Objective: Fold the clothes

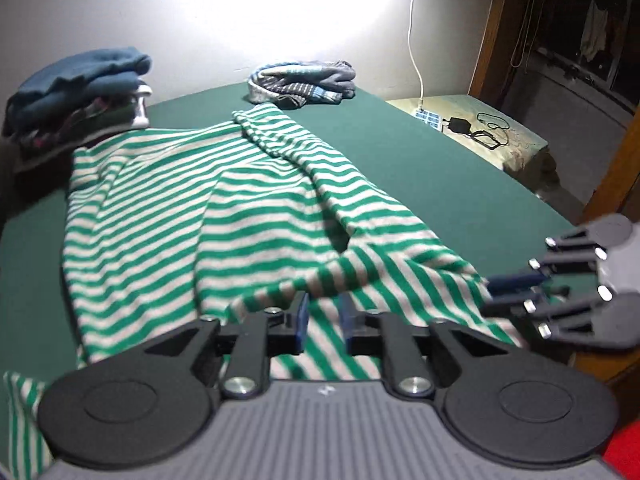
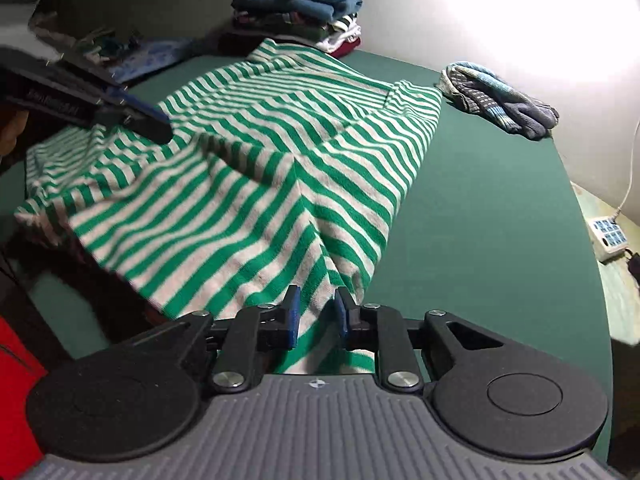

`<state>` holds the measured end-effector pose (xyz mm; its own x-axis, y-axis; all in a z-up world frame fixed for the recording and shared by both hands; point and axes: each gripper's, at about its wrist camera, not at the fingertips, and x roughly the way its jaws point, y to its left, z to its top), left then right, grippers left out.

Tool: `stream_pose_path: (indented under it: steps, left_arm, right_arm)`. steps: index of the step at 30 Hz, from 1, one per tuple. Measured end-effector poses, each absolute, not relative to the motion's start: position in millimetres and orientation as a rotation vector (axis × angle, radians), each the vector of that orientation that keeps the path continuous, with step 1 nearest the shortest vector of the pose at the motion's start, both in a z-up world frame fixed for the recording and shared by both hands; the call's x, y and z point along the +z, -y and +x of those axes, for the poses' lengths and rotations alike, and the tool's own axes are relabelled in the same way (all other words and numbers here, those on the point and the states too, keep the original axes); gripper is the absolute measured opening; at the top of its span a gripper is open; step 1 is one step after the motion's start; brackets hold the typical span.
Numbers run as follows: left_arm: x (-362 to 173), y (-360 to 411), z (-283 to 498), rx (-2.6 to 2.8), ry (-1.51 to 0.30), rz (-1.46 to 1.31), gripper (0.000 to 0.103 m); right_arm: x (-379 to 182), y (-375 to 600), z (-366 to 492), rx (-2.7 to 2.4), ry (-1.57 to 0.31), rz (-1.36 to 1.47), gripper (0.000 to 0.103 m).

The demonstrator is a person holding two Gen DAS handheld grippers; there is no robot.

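Left gripper: jaws parted, near hem between them, grip unclear | right gripper: likewise at near-right hem corner | striped shirt: spread on green table, long axis running away toward folded stack | both grippers at near edge.

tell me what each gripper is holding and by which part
Both hold the striped shirt by its near edge: left gripper and right gripper, each pinching bunched fabric.

Green-and-white striped shirt, dark green tabletop, blue folded pile
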<state>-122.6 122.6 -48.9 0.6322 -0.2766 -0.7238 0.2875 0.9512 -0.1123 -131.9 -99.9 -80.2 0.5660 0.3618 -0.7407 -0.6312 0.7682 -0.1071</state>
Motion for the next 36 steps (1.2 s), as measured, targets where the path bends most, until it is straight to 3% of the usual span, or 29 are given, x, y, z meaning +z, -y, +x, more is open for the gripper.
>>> stream_pose_path:
  steps: [3,4,7,15,19,25,26,27,28,29,32,36]
  left_arm:
    - [-63.7,-109.7,-105.8,-0.326,-0.833,0.034,0.031]
    - [-68.6,-105.5,-100.2,-0.327,-0.836,0.040,0.039]
    - [-80.1,-95.6,-89.7,-0.330,-0.842,0.061,0.041]
    - [-69.5,-89.3,-116.8,-0.329,-0.829,0.183,0.043]
    - [-49.7,-84.0,-138.8,-0.418,-0.821,0.196,0.047]
    - [-51.2,-58.3,-166.7,-0.564,-0.915,0.280,0.050]
    - [-55.6,-55.1,-167.7,-0.567,-0.936,0.285,0.050]
    - [-61.3,-52.2,-167.7,-0.559,-0.956,0.297,0.048]
    - [-64.5,-51.4,-167.9,-0.553,-0.969,0.301,0.037]
    - [-65.4,-52.4,-168.3,-0.547,-0.975,0.297,0.031]
    - [-67.3,-56.0,-168.8,-0.532,-0.998,0.281,0.025]
    - [-66.8,-58.1,-171.4,-0.522,-1.014,0.279,0.025]
  right_arm:
    - [-81.1,103.2,-138.0,0.593,-0.754,-0.402,0.020]
    - [-77.0,107.5,-139.4,0.584,-0.755,-0.390,0.019]
    - [-66.5,122.6,-146.6,0.569,-0.789,-0.354,0.019]
    - [-60.9,154.4,-169.7,0.550,-0.895,-0.262,0.021]
    - [-62.8,162.6,-173.4,0.530,-0.888,-0.258,0.029]
    - [-79.9,157.8,-169.9,0.584,-0.823,-0.339,0.028]
    - [-81.0,158.4,-168.1,0.590,-0.812,-0.333,0.028]
    - [-81.7,159.2,-166.2,0.596,-0.801,-0.324,0.019]
    - [-80.6,160.8,-164.3,0.602,-0.792,-0.309,0.006]
    - [-76.2,163.4,-164.5,0.614,-0.765,-0.284,0.006]
    - [-50.6,173.5,-173.4,0.683,-0.656,-0.242,0.006]
    - [-39.2,174.3,-191.9,0.805,-0.645,-0.420,0.005]
